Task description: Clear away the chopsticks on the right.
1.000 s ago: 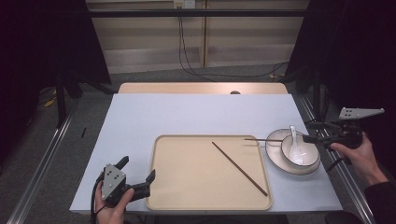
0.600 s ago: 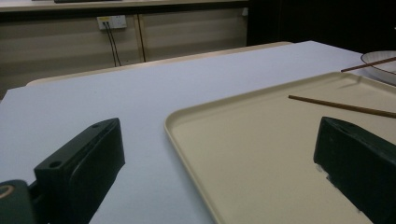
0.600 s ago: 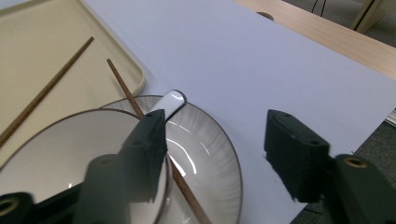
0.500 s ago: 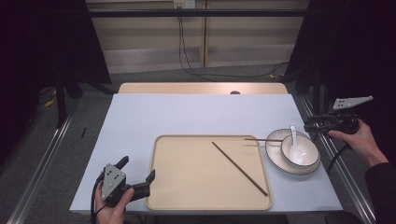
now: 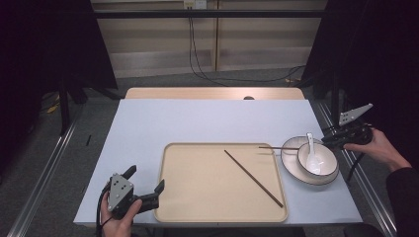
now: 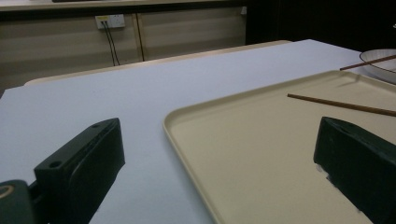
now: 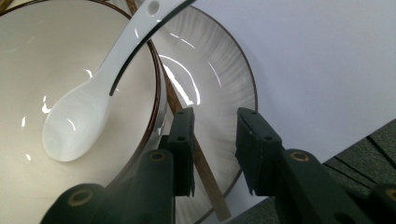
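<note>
Right gripper (image 7: 215, 116): fingers (image 7: 254, 140) narrowed to a slim gap, jaws have just been closing; pads press on nothing yet. The near end of a chopstick (image 7: 210, 186) lies directly beneath the gap, running away under the left finger. Not gripped, as far as I can judge.

- Under and just beyond the fingers: ribbed plate (image 7: 219, 70), which carries that chopstick
- Left of the fingers: bowl (image 7: 28, 56) sitting on the plate, white spoon (image 7: 93, 98) lying in it with its handle out over the rim

Left gripper (image 6: 219, 140): fingers spread wide, empty, straddling the near corner of the tray (image 6: 243, 154).

Progress (judgement): one chopstick (image 5: 253, 178) already lies slantwise on the tray (image 5: 197, 197). The other chopstick (image 5: 279, 147) bridges plate (image 5: 286, 160) and tray edge and is left to be picked up. Bowl (image 5: 326, 168) and spoon (image 5: 311, 155) untouched.

Views: the right gripper view gives the pad-to-stick relation, which the high view leaves too small to read at the right gripper (image 5: 332, 139). The high view gives the whole layout, with the left gripper (image 5: 146, 178) well apart from the plate
</note>
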Demonstrator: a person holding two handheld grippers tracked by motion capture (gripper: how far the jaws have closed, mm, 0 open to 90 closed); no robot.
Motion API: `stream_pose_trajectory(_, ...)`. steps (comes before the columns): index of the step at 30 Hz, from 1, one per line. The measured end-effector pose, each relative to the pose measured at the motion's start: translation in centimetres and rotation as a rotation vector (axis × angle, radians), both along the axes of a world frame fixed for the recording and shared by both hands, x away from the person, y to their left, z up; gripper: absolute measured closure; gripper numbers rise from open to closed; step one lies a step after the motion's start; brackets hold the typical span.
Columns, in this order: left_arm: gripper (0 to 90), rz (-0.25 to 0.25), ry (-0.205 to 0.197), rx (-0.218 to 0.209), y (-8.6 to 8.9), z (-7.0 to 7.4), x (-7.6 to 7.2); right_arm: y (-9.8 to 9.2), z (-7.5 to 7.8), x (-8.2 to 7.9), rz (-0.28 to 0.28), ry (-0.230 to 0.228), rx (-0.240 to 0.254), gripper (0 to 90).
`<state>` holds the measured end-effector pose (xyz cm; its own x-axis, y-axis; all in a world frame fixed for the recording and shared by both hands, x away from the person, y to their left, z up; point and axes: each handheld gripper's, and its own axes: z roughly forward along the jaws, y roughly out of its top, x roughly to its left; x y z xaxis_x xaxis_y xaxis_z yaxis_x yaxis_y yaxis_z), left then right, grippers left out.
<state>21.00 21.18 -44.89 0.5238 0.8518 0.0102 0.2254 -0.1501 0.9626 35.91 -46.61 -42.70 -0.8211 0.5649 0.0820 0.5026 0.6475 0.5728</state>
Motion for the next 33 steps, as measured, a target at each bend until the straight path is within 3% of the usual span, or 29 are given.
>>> stream_pose_trajectory(10, 1.9, 0.006, -0.004, 0.002, 0.1, 0.0, 0.0, 0.3, -0.5, 0.3, 0.056, 0.033, -0.022, 69.9)
stream_pose_trajectory(13, 1.9, 0.004, -0.001, 0.004, 0.1, 0.0, 0.0, 0.5, -0.8, 0.0, 0.05, 0.058, -0.049, 71.4)
stream_pose_trajectory(17, 1.9, 0.006, -0.004, 0.008, 0.1, 0.0, 0.0, 0.8, -1.2, 0.1, 0.061, 0.054, -0.042, 77.0)
stream_pose_trajectory(18, 1.9, 0.006, -0.004, 0.008, 0.1, 0.0, 0.0, 0.9, -1.3, 0.2, 0.075, 0.035, -0.04, 79.2)
stream_pose_trajectory(23, 1.9, -0.001, -0.007, 0.009, 0.2, 0.0, 0.0, 1.3, -1.8, 0.3, 0.086, 0.046, -0.041, 83.8)
stream_pose_trajectory(28, 1.9, 0.006, -0.006, 0.006, 0.1, 0.0, 0.0, 1.4, -1.8, 0.2, 0.053, 0.062, -0.028, 84.1)
stream_pose_trajectory(33, 1.9, 0.001, -0.008, 0.005, 0.1, 0.0, 0.0, 1.0, -1.5, 0.3, 0.041, 0.038, -0.005, 84.1)
